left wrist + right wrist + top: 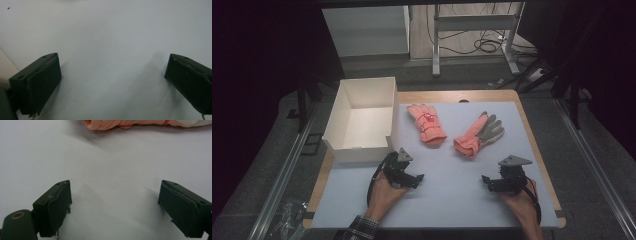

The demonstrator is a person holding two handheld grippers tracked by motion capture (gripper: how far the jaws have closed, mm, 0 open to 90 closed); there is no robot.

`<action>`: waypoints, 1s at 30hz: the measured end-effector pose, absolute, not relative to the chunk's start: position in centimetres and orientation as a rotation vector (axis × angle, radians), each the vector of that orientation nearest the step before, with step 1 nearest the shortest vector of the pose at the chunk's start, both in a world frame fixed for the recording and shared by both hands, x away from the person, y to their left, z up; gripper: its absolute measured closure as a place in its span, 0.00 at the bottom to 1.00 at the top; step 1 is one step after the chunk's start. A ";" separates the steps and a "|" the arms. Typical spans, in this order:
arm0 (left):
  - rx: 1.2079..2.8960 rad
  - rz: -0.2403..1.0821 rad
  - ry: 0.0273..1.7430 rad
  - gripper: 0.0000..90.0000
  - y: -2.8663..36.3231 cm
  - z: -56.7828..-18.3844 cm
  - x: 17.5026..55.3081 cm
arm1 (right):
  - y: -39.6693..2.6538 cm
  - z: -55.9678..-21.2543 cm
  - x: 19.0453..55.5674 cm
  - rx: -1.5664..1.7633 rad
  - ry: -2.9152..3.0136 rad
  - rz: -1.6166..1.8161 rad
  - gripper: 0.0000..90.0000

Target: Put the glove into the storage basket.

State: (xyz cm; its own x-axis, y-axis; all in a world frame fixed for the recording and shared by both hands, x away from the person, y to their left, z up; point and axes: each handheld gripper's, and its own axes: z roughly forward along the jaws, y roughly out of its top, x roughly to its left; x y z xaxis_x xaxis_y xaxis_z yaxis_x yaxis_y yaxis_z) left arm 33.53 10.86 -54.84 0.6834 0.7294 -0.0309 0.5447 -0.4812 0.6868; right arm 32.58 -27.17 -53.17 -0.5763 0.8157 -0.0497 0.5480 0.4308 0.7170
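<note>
Pale blue matting covers the table [452, 195] I am working over, with dark floor and cable clutter beyond its far edge. Two salmon-pink gloves lie mid-table, and I take them as the work in hand, likely bound for the white box [343, 107] standing open at the far left. The left glove [427, 124] lies with its fingers pointing away from me and its cuff toward me, long axis running nearly straight front to back, just beside the box's right wall. The right glove [477, 134], grey on the palm side, lies slanted, cuff toward me and to the left, fingers up and to the right. My left gripper [411, 178] rests low on the mat directly in front of the left glove's cuff, so that hand is the nearer one for it; its jaws stand spread wide over bare mat in the left gripper view, nothing between them. My right gripper [490, 182] sits in front of and slightly right of the slanted glove, jaws likewise wide apart and empty. In the right gripper view a strip of pink fabric [130, 123] crosses the top edge, probably that glove's cuff end, though I cannot be sure. Each glove lies ahead of its gripper, near but apart.
</note>
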 end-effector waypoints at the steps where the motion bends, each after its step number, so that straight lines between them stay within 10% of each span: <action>1: 2.212 0.348 0.970 0.01 10.9 -54.8 33.5 | -27.2 -53.2 32.6 1.161 2.299 0.938 0.13; 30: 2.203 0.343 0.975 0.01 10.9 -54.9 33.5 | -26.5 -49.8 35.4 1.201 2.254 1.005 0.21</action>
State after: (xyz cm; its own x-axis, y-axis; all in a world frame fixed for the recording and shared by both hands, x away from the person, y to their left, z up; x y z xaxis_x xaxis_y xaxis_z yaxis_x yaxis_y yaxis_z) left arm 33.54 10.90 -54.85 0.6828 0.7297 -0.0361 0.5464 -0.4772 0.6883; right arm 35.43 -26.50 -49.82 -0.5544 0.8322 -0.0096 0.5491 0.3744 0.7472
